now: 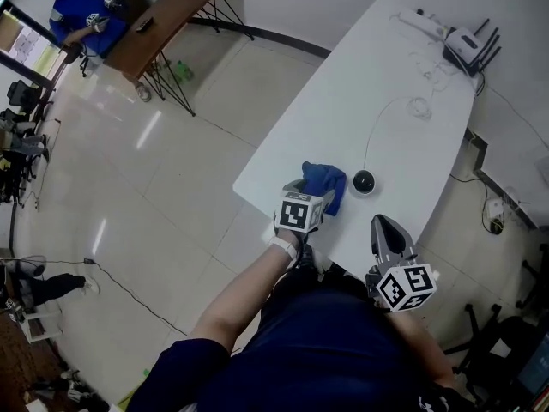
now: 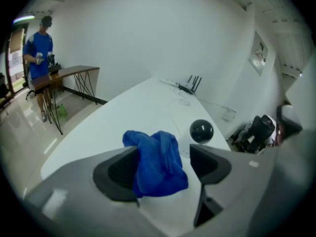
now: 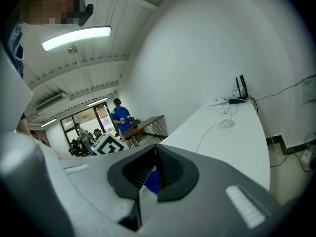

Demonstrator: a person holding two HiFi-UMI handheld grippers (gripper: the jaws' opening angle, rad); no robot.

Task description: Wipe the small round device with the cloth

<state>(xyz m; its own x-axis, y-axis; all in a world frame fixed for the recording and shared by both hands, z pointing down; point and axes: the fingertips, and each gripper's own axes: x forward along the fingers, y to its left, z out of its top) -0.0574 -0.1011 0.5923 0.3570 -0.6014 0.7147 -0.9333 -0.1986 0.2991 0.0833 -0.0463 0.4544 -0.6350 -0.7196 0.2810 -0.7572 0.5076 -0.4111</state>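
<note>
Wiping not started, by my read.
- Cloth (image 1: 328, 183) crumpled just beside small round device (image 1: 364, 182), both on table (image 1: 377, 84); can't tell if they touch.
- My left gripper (image 2: 163, 167) over cloth, same side of device. Fingers spread wide either side of cloth, pads not pressing, nothing gripped.
- My right gripper (image 3: 154, 167) held back, nearer me than device. Fingers closed together, empty.
- Left to do: close on cloth, bring it onto device, rub it over.

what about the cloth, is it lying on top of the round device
No, the blue cloth lies on the table beside the small round device, which shows uncovered.
</note>
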